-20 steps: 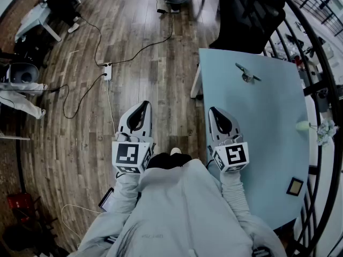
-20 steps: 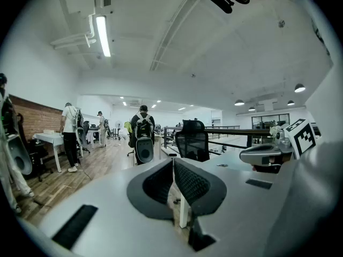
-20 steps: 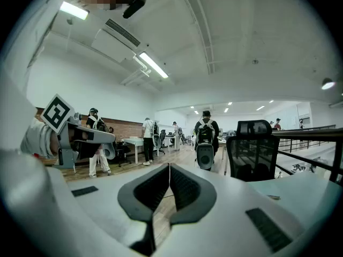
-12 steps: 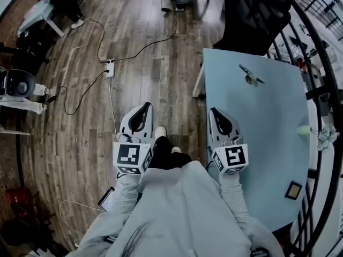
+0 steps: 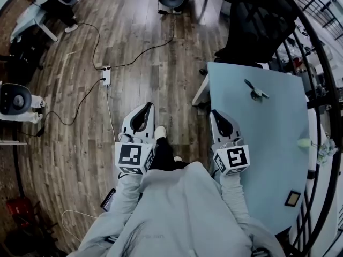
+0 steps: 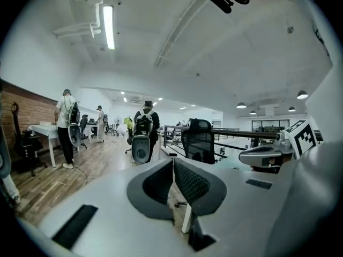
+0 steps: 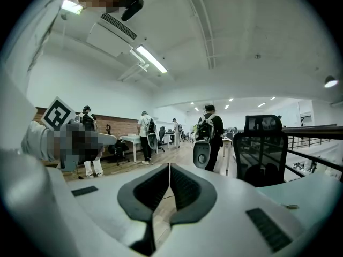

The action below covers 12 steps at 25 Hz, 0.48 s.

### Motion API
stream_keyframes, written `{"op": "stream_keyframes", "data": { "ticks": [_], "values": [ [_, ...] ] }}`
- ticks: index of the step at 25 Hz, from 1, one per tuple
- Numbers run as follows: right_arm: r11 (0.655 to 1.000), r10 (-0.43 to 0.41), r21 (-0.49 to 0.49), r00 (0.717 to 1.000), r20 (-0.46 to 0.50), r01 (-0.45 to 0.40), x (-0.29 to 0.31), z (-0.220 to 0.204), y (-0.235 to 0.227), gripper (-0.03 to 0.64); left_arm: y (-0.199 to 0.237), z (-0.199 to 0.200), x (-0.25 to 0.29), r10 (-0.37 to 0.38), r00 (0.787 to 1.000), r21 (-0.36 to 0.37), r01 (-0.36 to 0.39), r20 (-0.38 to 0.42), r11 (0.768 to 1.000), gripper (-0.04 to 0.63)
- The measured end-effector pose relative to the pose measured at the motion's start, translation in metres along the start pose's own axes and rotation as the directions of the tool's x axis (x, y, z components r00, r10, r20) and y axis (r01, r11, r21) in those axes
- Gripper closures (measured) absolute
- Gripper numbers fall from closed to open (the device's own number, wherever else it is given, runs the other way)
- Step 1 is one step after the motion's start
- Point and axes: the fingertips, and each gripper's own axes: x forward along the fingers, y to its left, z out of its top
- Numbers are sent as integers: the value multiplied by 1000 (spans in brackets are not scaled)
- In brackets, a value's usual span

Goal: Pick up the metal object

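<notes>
The 2 tongs, the left gripper (image 5: pixel 143 109) and the right gripper (image 5: pixel 215 114), are closed and empty, and the metal object (image 5: pixel 256 91) lies far ahead on the blue table (image 5: pixel 268 149), so the right gripper should probably open wide, reach over it, then squeeze gently.

Light-blue table (image 5: pixel 278 159): its left edge sits beneath the right fingers (image 5: pixel 216 118), and the top spreads to their right. Black office chair (image 5: pixel 257 20): well ahead of them, at the table's far end. White power strip (image 5: pixel 106 75) with black cable (image 5: pixel 139 50) on the wood floor (image 5: pixel 64 143), ahead and left of the left fingers (image 5: pixel 144 110). Small square frame (image 5: pixel 292 198) on the table, behind and right of the right fingers. Dark railing (image 5: pixel 321 63) beyond the table's right side.
</notes>
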Motion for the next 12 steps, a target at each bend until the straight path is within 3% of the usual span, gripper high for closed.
{"op": "stream_keyframes", "data": {
  "ticks": [12],
  "values": [
    [998,-55,-7,998,10,55,109,29,-23,592,83,31,88,-42,999,16,42,5,999,565]
  ]
}}
